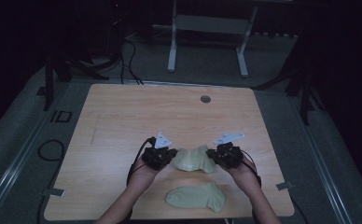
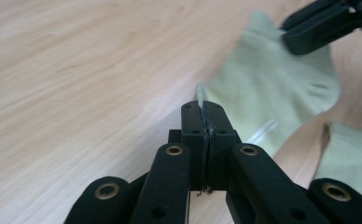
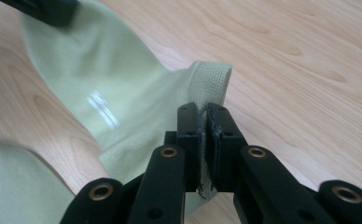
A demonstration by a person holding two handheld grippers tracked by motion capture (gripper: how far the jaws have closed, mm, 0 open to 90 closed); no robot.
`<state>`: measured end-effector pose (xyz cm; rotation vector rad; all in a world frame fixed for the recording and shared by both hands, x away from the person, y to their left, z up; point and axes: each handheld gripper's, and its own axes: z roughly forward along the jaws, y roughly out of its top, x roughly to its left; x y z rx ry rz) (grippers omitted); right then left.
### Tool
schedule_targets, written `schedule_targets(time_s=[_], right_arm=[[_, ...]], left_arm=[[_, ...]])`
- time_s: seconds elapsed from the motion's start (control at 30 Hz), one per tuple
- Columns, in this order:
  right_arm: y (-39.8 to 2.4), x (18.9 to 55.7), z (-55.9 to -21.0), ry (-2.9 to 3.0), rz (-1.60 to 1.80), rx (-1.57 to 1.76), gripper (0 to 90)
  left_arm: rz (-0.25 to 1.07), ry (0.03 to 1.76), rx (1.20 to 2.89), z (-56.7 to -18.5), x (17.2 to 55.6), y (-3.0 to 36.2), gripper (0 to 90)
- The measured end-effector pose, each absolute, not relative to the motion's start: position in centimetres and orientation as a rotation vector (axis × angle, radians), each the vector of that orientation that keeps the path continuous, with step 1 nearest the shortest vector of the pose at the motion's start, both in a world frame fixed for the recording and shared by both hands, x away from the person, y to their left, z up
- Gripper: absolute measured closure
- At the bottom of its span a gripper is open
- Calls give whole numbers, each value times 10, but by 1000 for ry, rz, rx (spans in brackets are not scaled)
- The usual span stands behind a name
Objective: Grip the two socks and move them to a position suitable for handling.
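The near sock (image 3: 16, 186) is cut off by the frame's edge.

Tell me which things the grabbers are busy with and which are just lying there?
Busy with:
- held sock, pinched at one end by the left gripper and at its cuff by the right gripper

Just lying there:
- second sock, near the table edge

High view dim, room behind near black; table (image 1: 123, 116) evenly lit, shadows faint. Gripper views brighter, warm. Glare streak on sock (image 3: 100, 109). Far gripper (image 2: 328, 21) blurred, possibly motion. Near jaw links soft-focused.
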<state>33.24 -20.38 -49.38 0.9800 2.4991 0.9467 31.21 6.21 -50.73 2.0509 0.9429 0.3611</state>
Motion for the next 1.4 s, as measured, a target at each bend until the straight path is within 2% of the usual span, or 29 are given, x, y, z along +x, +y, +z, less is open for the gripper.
schedule_targets(time_s=[0.13, 0.47, 0.7, 0.77, 0.8, 0.83, 0.9, 0.93, 1.1, 1.17, 1.2, 1.3, 1.4], right_arm=[[-215, 336, -494, 2489, 949, 1038, 841], [-221, 350, -524, 2516, 890, 1136, 835], [-221, 357, -537, 2542, 849, 1172, 823], [-222, 358, -539, 2549, 836, 1185, 755], [-223, 358, -539, 2538, 836, 1194, 714], [-224, 358, -538, 2529, 844, 1193, 703], [-225, 358, -537, 2526, 850, 1196, 683], [-227, 358, -532, 2515, 868, 1203, 664], [-221, 353, -520, 2534, 893, 1154, 605], [-216, 350, -518, 2540, 900, 1129, 609], [-213, 349, -518, 2544, 905, 1119, 644], [-205, 344, -520, 2549, 890, 1081, 834], [-198, 342, -528, 2579, 855, 1053, 860]], left_arm=[[400, 965, 2026, -508, 309, 69, 884], [351, 1009, 2051, -547, 316, 65, 882], [303, 999, 2080, -560, 321, 62, 878], [320, 1004, 2082, -561, 321, 61, 784], [322, 1003, 2086, -561, 321, 62, 650], [328, 1001, 2087, -560, 320, 63, 580], [343, 1002, 2083, -556, 319, 66, 578], [353, 998, 2073, -554, 319, 67, 522], [380, 963, 2019, -538, 315, 68, 554], [365, 939, 2020, -534, 314, 64, 623], [363, 928, 2025, -534, 313, 61, 670], [345, 905, 2070, -539, 313, 47, 748], [335, 910, 2117, -549, 315, 38, 761]])
